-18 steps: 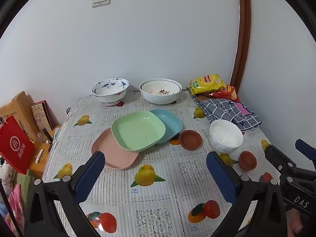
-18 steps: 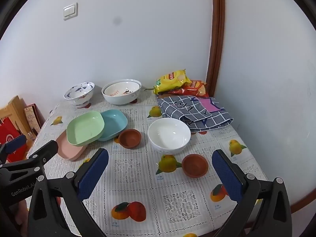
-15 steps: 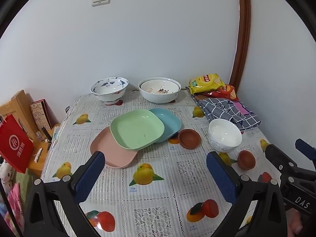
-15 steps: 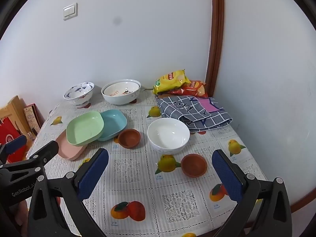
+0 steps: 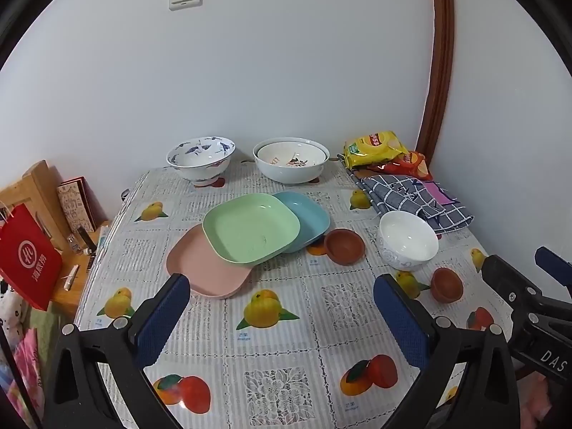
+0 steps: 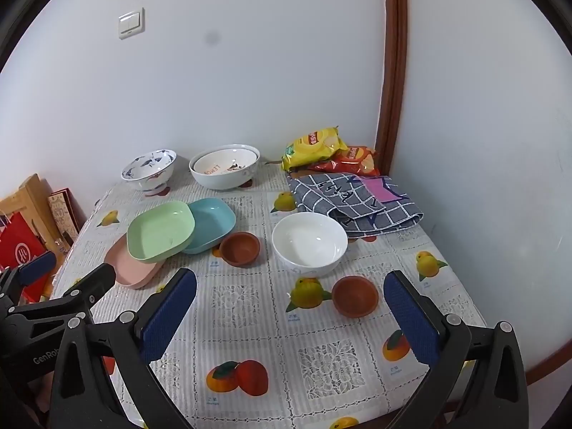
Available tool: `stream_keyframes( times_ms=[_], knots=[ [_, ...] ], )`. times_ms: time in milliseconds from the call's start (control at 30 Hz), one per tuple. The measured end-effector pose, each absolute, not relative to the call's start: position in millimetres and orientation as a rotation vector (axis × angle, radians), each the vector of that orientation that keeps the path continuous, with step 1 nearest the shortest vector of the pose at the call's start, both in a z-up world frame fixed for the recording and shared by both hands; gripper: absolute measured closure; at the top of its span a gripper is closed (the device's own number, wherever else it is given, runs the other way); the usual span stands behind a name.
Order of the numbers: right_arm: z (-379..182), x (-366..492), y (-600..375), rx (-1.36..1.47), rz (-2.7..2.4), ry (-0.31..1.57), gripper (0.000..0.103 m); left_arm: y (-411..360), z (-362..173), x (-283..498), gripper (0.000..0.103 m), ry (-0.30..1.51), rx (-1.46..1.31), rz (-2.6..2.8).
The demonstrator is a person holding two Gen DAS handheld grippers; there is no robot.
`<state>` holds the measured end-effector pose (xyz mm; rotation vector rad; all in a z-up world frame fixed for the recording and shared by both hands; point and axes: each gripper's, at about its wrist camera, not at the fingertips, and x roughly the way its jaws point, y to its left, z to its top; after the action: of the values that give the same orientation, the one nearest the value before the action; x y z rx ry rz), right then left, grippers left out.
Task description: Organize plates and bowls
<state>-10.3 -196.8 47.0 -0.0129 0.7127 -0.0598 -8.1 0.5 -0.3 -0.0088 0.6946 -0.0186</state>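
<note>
Dishes spread over a fruit-print tablecloth (image 5: 271,325), nothing yet sorted. Left gripper (image 5: 279,318) and right gripper (image 6: 291,316) poised above the near edge, angled down toward the table, jaws spread wide with nothing between the blue pads (image 5: 162,318).

At mid-table, three square plates in a loose overlap: green plate (image 5: 250,227) on top, tilted across pink plate (image 5: 203,268) on its left and blue plate (image 5: 304,220) on its right. Just right of them a brown dish (image 5: 344,245), then a white bowl (image 6: 309,241), with a second brown dish (image 6: 354,295) nearest the right gripper. At the back wall, a blue-patterned bowl (image 5: 200,157) and a large pale bowl (image 5: 290,159) with a smaller bowl nested inside.

Likely opening step: squaring the plates into one stack. Best done by taking the green plate at its near rim, one pad above and one below, lifting clear before sliding, since a push along the cloth could drag the pink plate toward the table's left edge. Ceramic bowls better gripped over the wall than by the lip.

Hard to make out: how much of the pink plate lies under the green, and the printing inside the nested bowl. Snack bags (image 6: 314,144) and a checked cloth (image 6: 357,202) crowd the far right corner; the holder's hands cut off at the frame's lower edge.
</note>
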Motion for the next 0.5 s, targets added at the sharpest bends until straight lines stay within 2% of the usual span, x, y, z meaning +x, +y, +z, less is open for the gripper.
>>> stream_keyframes(
  times_ms=[500],
  knots=[
    [49.6,-15.0,-188.8,-0.012,-0.039,0.706,0.000,10.5,2.7,-12.6,0.000,0.681,-0.023,-0.006]
  ],
)
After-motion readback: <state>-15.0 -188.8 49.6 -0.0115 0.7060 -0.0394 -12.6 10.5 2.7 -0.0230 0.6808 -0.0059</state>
